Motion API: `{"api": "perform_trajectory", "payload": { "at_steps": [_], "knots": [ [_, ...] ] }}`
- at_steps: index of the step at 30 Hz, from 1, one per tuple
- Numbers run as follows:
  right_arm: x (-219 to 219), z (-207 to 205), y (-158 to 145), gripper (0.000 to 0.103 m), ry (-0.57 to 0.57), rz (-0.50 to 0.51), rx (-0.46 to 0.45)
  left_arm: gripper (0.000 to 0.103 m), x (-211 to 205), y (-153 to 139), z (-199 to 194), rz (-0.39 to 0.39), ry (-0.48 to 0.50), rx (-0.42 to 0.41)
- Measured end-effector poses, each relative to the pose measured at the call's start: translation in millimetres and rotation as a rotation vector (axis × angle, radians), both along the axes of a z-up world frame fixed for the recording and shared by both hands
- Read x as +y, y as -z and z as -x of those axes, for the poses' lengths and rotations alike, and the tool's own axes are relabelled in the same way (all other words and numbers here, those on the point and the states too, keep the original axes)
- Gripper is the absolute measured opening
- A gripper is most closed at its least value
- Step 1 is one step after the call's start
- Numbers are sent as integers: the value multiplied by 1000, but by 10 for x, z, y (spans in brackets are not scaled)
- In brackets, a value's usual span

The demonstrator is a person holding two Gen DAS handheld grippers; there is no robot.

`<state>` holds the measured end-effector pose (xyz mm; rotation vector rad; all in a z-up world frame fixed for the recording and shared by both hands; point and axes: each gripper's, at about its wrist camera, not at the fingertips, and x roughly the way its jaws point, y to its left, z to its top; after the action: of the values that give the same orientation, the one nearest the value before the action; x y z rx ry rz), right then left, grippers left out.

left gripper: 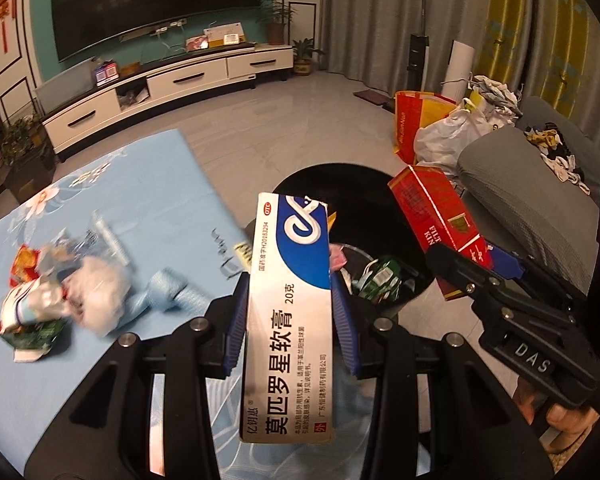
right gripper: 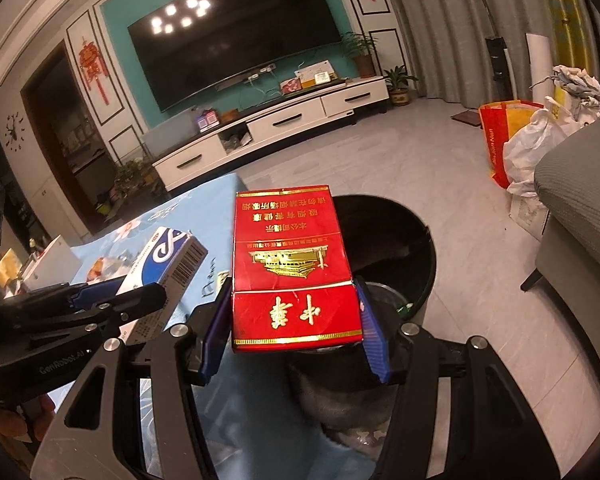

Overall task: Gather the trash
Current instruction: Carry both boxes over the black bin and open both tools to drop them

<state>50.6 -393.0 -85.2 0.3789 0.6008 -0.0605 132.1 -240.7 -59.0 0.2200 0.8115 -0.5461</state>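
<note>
Grippers both loaded: left gripper [left gripper: 290, 308] clamps a white-blue ointment box [left gripper: 290, 292], "OTC" and "20克" legible; right gripper [right gripper: 296, 320] pinches a red cigarette pack [right gripper: 294, 276] w/ gold print. Both hang by the black trash bin [right gripper: 416, 256], green wrappers [left gripper: 380, 278] already inside. Left of it, blue tablecloth [left gripper: 148, 184] w/ more litter [left gripper: 60, 280], blurred. Beyond: red-yellow bag [left gripper: 410, 120], TV [right gripper: 236, 44].
</note>
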Motion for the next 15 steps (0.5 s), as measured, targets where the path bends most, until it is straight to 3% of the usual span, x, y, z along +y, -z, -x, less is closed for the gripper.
{"api": "perform_trajectory", "payload": {
  "at_steps": [15],
  "knots": [
    [-399,-504,284,60,102,-1,95,43,-576,283,-578,-5,38,-13]
  ]
}}
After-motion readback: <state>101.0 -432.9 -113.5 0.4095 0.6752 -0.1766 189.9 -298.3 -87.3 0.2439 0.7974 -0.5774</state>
